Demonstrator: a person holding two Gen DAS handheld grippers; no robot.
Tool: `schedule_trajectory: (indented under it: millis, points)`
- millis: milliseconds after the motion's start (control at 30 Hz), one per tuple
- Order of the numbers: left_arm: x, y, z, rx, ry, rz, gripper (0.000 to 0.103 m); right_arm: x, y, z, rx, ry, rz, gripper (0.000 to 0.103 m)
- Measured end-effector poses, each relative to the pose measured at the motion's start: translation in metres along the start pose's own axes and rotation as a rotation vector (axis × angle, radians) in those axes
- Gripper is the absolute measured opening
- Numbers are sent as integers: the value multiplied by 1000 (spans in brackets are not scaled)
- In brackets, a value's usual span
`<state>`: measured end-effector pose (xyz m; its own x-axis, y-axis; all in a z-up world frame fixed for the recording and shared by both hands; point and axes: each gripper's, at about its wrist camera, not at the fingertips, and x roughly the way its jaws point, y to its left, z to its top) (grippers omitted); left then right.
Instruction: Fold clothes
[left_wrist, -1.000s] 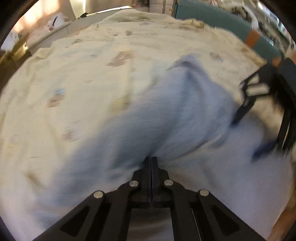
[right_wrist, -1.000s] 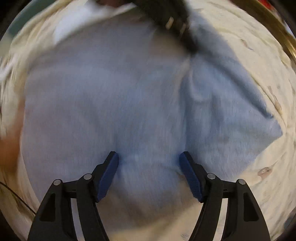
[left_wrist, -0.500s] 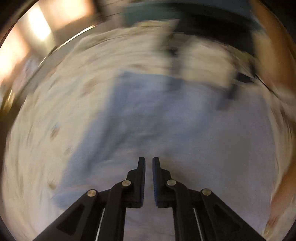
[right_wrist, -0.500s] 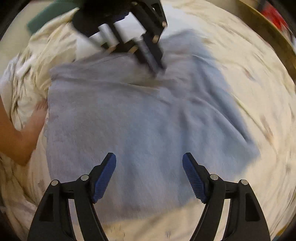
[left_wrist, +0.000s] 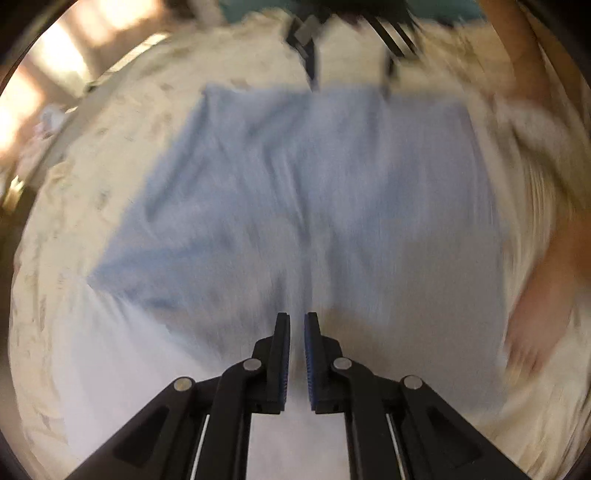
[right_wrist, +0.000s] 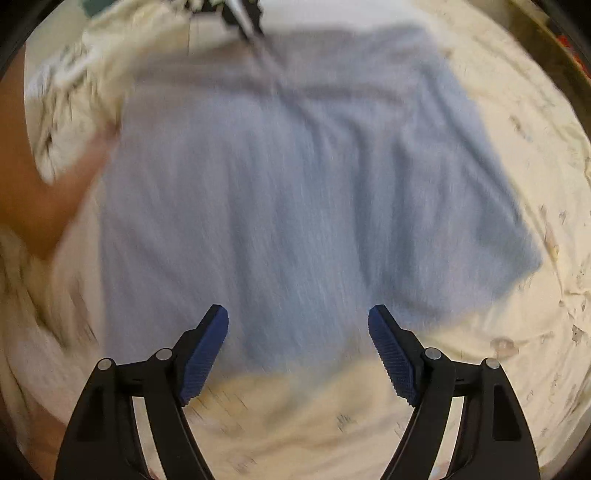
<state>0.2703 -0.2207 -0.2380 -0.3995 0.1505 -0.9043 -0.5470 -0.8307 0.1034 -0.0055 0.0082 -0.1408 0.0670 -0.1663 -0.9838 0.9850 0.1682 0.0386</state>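
A light blue garment (left_wrist: 314, 184) lies spread flat on a cream patterned bed sheet (left_wrist: 92, 147), with one side folded over. My left gripper (left_wrist: 296, 321) hovers above its near edge; its jaws are opening, a narrow gap shows and nothing is between them. In the right wrist view the same garment (right_wrist: 295, 184) fills the middle. My right gripper (right_wrist: 297, 314) hangs over its near edge, its jaws wide and still opening, holding nothing. Each gripper shows blurred at the top of the other's view: the right gripper (left_wrist: 349, 70) and the left gripper (right_wrist: 243, 18).
A person's bare arm (left_wrist: 546, 277) runs down the right side of the left wrist view and shows as an arm (right_wrist: 33, 184) at the left of the right wrist view. The sheet (right_wrist: 535, 147) surrounds the garment. A dark wooden bed edge (right_wrist: 554, 44) lies at top right.
My left gripper was shut on the garment; it has let go, drawn back and up, and its jaws have parted. The right gripper has risen and widened a little. The garment now lies flat.
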Motion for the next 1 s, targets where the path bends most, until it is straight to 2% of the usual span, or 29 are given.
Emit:
schedule_trajectory:
  millis: [67, 100, 133, 200, 267, 300, 400, 500, 533, 600, 667, 700, 833, 933, 1000]
  points:
    - [11, -9, 13, -91, -43, -65, 43, -9, 8, 14, 29, -62, 25, 82]
    - [27, -21, 17, -125, -17, -98, 46, -3, 16, 23, 43, -76, 47, 82]
    - [41, -32, 15, -143, 27, -108, 47, 6, 22, 26, 56, -61, 55, 82]
    - [62, -51, -4, -197, 85, -63, 47, 24, 33, 28, 75, -28, 61, 83]
    - [58, -56, -26, -252, 76, -45, 46, 33, 42, 7, 62, 7, 25, 84]
    - [53, -55, -41, -298, 91, -42, 46, 28, 42, -6, 78, -7, 25, 84]
    - [34, -46, -78, -474, 105, -75, 46, 16, 38, -44, 160, 3, 42, 84]
    - [8, -31, -98, -689, 16, -113, 46, 10, 41, -60, 199, 16, 31, 86]
    - [-3, -24, -109, -783, -48, -116, 46, 10, 42, -59, 218, 21, 30, 88]
    - [-25, -14, -132, -950, -185, -81, 48, 14, 45, -53, 257, 43, 29, 100]
    - [-35, -6, -163, -1127, -318, -45, 61, 17, 53, -49, 260, 61, -1, 103]
    - [-36, -6, -173, -1198, -348, -42, 64, 17, 56, -49, 254, 61, -16, 103]
    - [-28, -8, -192, -1345, -359, -162, 64, 8, 58, -58, 269, 29, -13, 103]
    - [1, -17, -164, -1342, -322, -201, 64, 3, 60, -60, 270, 33, -20, 103]
    - [-11, -21, -169, -1332, -284, -275, 64, -1, 61, -62, 274, 36, -24, 103]
